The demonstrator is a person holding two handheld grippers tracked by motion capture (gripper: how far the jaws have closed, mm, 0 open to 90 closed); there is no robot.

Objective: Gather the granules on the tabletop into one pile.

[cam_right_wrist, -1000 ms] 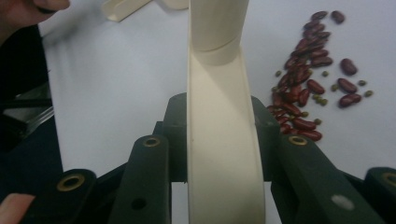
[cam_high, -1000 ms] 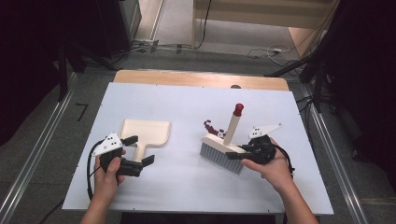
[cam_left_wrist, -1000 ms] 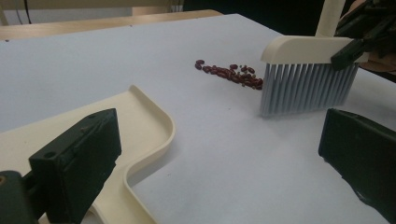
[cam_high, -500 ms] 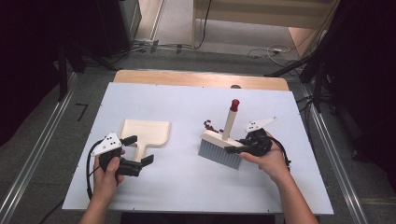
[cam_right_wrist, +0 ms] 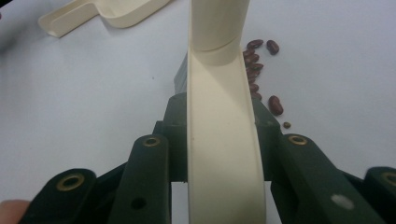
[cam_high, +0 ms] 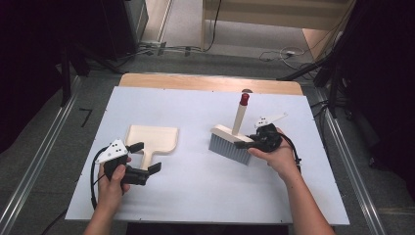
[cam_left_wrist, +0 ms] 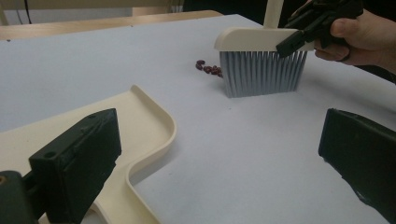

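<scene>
One brush (cam_high: 230, 143), one dustpan (cam_high: 151, 139) and one small heap of dark red beans (cam_left_wrist: 208, 68) lie on the white tabletop (cam_high: 195, 196), and two tools work over them. The brush has a cream, curved back, a dense row of grey bristles and a long cream handle tipped with a red cap; it stands upright with its bristles down on the tabletop, near the right of the middle in the high view. The right tool (cam_high: 249, 143) is clamped on the brush's cream back, one jaw on each side of it, as the right gripper view (cam_right_wrist: 224, 154) shows plainly. The beans sit just beside the bristles, on the far side of the brush from the dustpan; about ten can be counted, though they overlap, so the count is rough. The dustpan is cream as well, flat on the tabletop with a low raised rim and a short handle that points toward the person. The left tool (cam_high: 145, 157) has its jaws wide apart on either side of that handle; one jaw seems to rest against the handle's edge, but in the left gripper view (cam_left_wrist: 224, 154) it grips nothing.
</scene>
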